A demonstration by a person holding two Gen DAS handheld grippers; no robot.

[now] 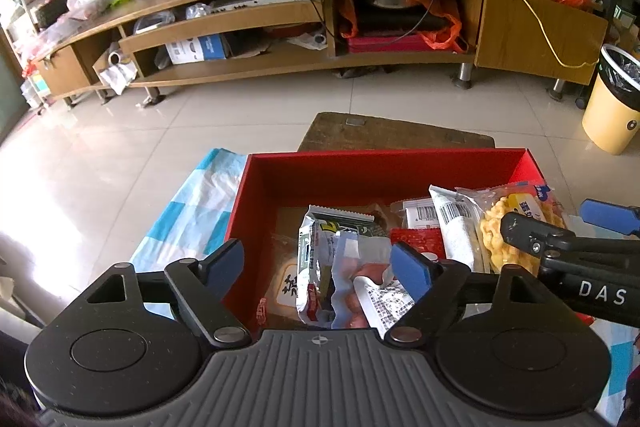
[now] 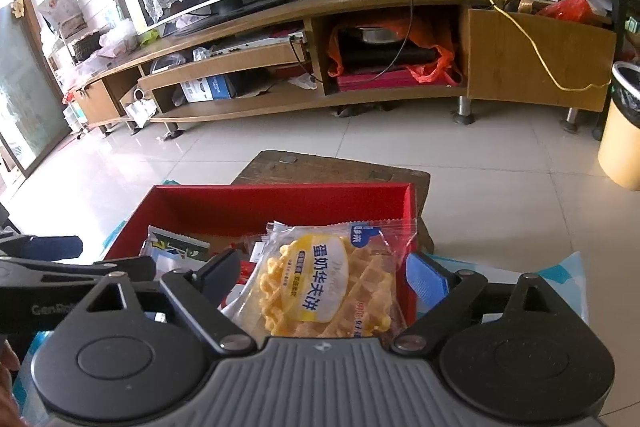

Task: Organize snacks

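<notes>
Two grippers: both hover over the red box, jaws spread wide, nothing pinched.
Left gripper: open above a silver packet and sausage pack.
Right gripper: open around the waffle packet, pads clear of it.
Box: on a checked cloth.
Beyond: wooden stool, TV cabinet.

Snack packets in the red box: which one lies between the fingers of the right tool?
The clear waffle packet, with yellow waffles showing through a white label. The silver packets lie further left, outside the right tool.
</notes>
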